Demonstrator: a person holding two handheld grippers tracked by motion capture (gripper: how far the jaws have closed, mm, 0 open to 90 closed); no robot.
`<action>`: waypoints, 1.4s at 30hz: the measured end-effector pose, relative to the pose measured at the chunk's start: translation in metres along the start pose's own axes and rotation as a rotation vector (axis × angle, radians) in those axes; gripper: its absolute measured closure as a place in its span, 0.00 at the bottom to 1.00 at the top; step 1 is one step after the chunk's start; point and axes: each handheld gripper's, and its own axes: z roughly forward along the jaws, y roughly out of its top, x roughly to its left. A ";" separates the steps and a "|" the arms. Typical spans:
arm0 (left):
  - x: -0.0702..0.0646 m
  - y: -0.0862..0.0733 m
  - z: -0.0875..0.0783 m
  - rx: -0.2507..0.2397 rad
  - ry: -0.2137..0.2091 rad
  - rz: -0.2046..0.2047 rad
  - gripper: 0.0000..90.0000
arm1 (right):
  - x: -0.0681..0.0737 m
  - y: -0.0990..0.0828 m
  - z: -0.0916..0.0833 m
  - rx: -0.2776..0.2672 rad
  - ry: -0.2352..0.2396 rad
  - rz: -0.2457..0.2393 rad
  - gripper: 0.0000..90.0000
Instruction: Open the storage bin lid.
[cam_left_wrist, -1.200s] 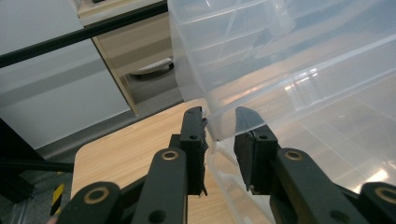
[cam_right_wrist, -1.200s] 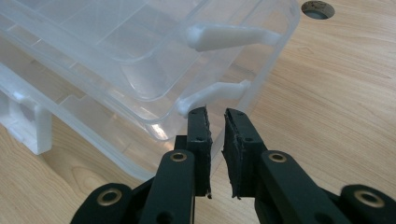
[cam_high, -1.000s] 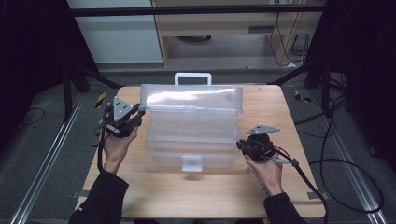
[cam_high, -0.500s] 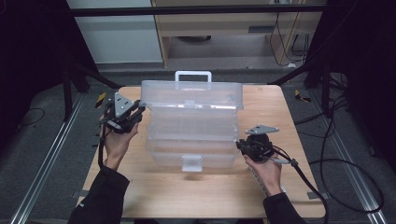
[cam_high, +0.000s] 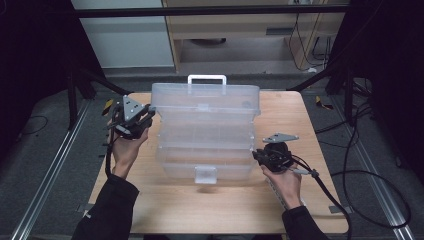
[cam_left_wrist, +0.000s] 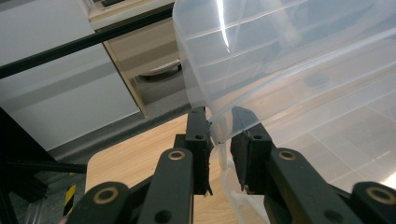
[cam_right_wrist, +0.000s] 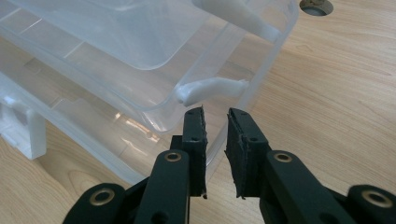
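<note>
A clear plastic compartment box stands mid-table with its lid raised at the far side, white handle on top. My left gripper is at the lid's left corner. In the left gripper view the lid's edge runs between the jaws of that gripper, which have just been closing on it. My right gripper is at the base's right side. In the right gripper view its jaws straddle the base wall below a white hinge arm.
The wooden table has bare room in front of the box and to its right. A white latch juts from the box front. A round hole sits in the tabletop. Cables trail off to the right.
The lid has tipped up a little further with my left gripper at its corner. The right hand has stayed put at the base.
</note>
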 end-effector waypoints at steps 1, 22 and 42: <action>0.000 0.000 0.000 0.001 0.001 0.001 0.86 | 0.000 0.000 0.000 0.002 0.001 0.002 0.86; -0.001 0.005 0.003 0.012 0.021 0.011 0.88 | -0.005 0.003 0.004 -0.005 -0.016 0.012 0.87; 0.007 0.020 0.018 0.026 0.044 0.010 0.92 | -0.005 0.003 0.004 -0.004 -0.017 0.005 0.87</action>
